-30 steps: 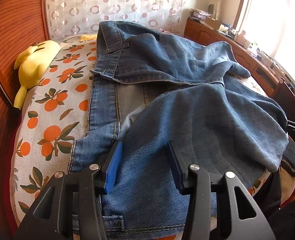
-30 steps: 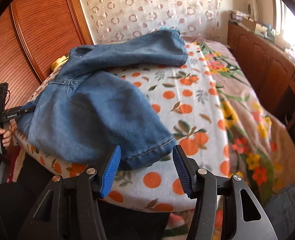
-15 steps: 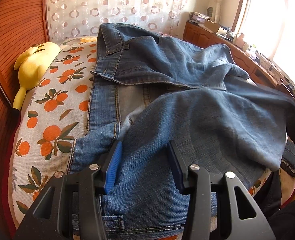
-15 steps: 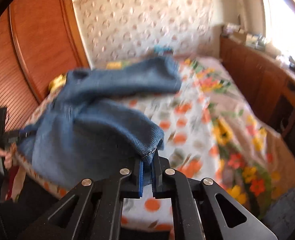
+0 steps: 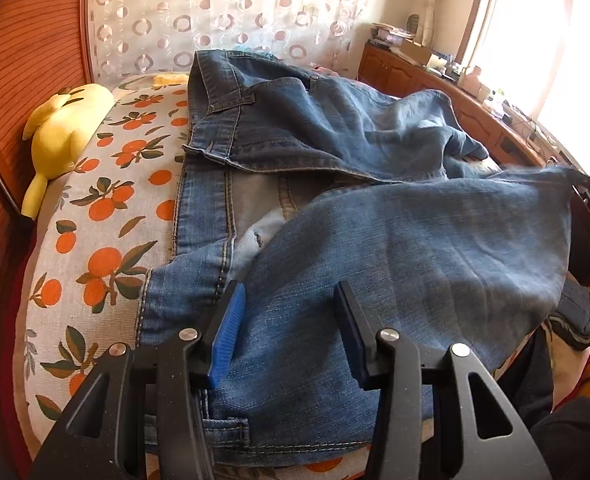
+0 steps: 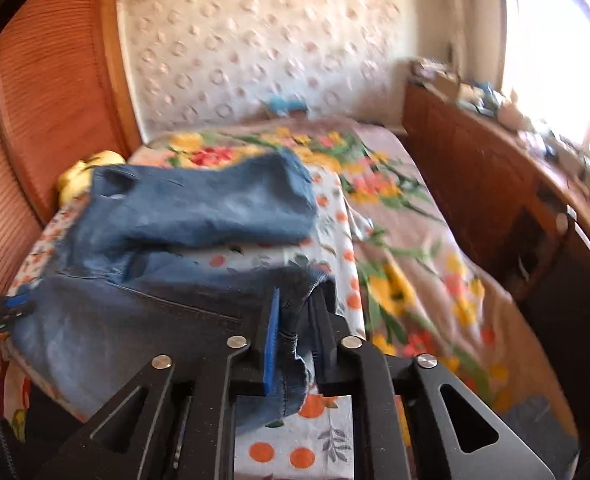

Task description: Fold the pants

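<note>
Blue denim pants lie on the bed, waistband at the far end, one leg folded across the near part. My left gripper is open, its blue-padded fingers hovering over the near denim. In the right wrist view the pants lie crumpled at left, and my right gripper is shut on the hem of a pant leg, holding it lifted above the bed edge. The lifted leg end shows at the far right of the left wrist view.
The bed has an orange-fruit sheet and a floral blanket. A yellow plush toy lies by the wooden headboard wall. A wooden cabinet with clutter runs along the window side.
My right gripper closed on the pant leg hem and lifted it up and across. The leg is now stretched taut in the left view. My left gripper has stayed put, open.
</note>
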Motion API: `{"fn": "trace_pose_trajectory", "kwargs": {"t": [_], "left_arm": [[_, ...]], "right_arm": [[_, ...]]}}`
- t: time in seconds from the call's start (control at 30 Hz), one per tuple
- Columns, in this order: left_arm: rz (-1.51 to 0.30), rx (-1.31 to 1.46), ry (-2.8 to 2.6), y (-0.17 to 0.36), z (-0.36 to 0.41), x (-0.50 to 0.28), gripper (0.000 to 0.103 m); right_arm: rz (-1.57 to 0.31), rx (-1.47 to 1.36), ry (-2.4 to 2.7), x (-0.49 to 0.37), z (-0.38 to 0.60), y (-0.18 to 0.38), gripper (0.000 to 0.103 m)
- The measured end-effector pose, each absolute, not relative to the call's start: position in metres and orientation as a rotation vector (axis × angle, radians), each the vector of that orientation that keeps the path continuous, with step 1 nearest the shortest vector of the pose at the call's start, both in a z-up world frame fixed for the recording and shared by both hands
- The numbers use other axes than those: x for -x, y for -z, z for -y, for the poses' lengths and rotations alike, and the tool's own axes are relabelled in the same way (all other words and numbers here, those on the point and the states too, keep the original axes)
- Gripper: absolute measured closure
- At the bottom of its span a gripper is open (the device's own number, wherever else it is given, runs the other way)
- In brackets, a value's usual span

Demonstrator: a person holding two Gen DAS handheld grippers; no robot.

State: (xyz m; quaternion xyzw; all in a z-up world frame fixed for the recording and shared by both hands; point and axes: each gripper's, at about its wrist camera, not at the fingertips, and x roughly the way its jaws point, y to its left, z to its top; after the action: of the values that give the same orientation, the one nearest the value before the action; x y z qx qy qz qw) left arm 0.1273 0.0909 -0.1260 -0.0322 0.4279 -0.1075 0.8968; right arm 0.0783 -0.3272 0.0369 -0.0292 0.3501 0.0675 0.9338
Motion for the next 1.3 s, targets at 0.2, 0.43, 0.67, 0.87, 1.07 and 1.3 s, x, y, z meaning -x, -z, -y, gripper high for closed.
{"fn": "trace_pose_trajectory", "kwargs": {"t": [0.2, 0.43, 0.67, 0.87, 1.07, 1.3], "left_arm": [[-0.878, 0.033, 0.224, 0.126, -0.085, -0.126, 0.076], [-0.839, 0.012, 0.236, 0.112, -0.079, -0.108, 0.098], [-0.832, 0.007, 0.323, 0.1, -0.063, -0.08, 0.101], [-0.833, 0.024, 0.278, 0.099, -0.068, -0.082, 0.09], [-0.82, 0.047, 0.246, 0.098, -0.081, -0.089, 0.056], [-0.811, 0.063, 0.192, 0.099, -0.103, -0.092, 0.054]], "right_arm": [[-0.688, 0.098, -0.145, -0.085, 0.306, -0.025, 0.077], [-0.685, 0.146, -0.252, -0.098, 0.264, -0.009, 0.076], [-0.69, 0.157, -0.393, -0.111, 0.22, 0.007, 0.071], [-0.71, 0.177, -0.478, -0.121, 0.186, 0.022, 0.07], [-0.721, 0.171, -0.6, -0.134, 0.154, 0.032, 0.062], [-0.735, 0.246, -0.757, -0.151, 0.092, 0.052, 0.058]]}}
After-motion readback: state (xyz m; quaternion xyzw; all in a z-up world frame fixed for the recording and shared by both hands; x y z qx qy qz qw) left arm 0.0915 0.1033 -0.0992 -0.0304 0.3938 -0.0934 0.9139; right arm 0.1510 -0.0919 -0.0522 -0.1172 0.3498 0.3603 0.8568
